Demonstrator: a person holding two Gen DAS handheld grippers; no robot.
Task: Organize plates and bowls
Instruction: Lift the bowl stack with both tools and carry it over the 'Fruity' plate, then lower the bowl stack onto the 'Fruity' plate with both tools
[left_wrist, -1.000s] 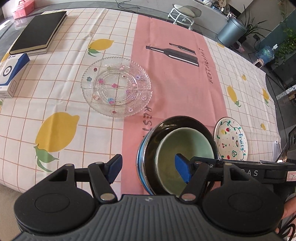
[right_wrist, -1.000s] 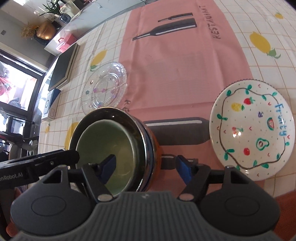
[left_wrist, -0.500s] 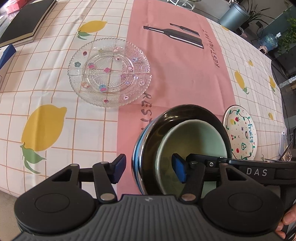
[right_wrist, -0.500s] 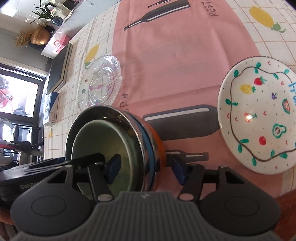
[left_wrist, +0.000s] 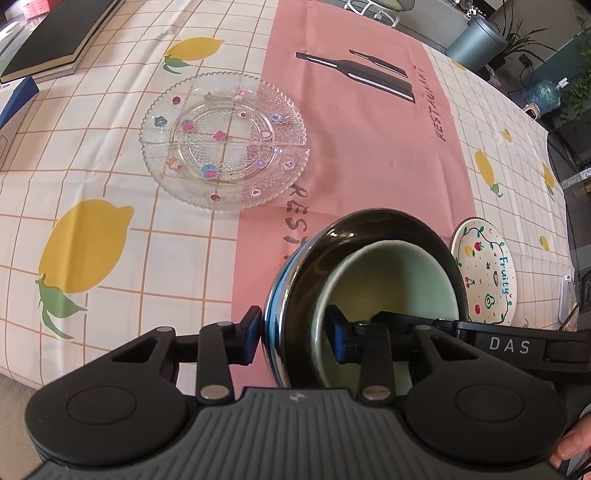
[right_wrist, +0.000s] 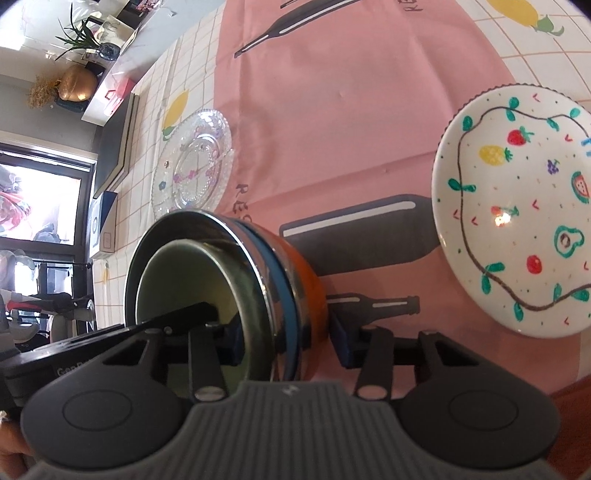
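1. The stack of bowls (left_wrist: 369, 291) sits on the pink part of the tablecloth (left_wrist: 351, 147), near the table's front edge. A pale green bowl (left_wrist: 391, 280) sits inside a shiny metal bowl (right_wrist: 207, 258), and under that are a blue rim and an orange bowl (right_wrist: 306, 291).

2. The left gripper (left_wrist: 293, 334) stands over the left wall of the stack. One finger is outside the blue rim and the other is inside the green bowl. The jaws are closing, and the outside pad looks like it just touches the rim, but I cannot tell if it presses yet.

3. The right gripper (right_wrist: 288, 341) does the same on the other side. One finger is down inside the bowls and one is outside by the orange wall. Its jaws are closing too, with the wall between them and a small gap on the outside.

4. So the stack is right between both pairs of fingers, one hand on each side. I think the next move is a lift with both hands together, and both need a firm pinch first.

5. The glass plate (left_wrist: 225, 142) lies well apart to the left and further back. The fruit plate (right_wrist: 517, 214) lies near the stack on the right.

6. Only the right view shows the orange bowl. Only the left view shows the whole glass plate
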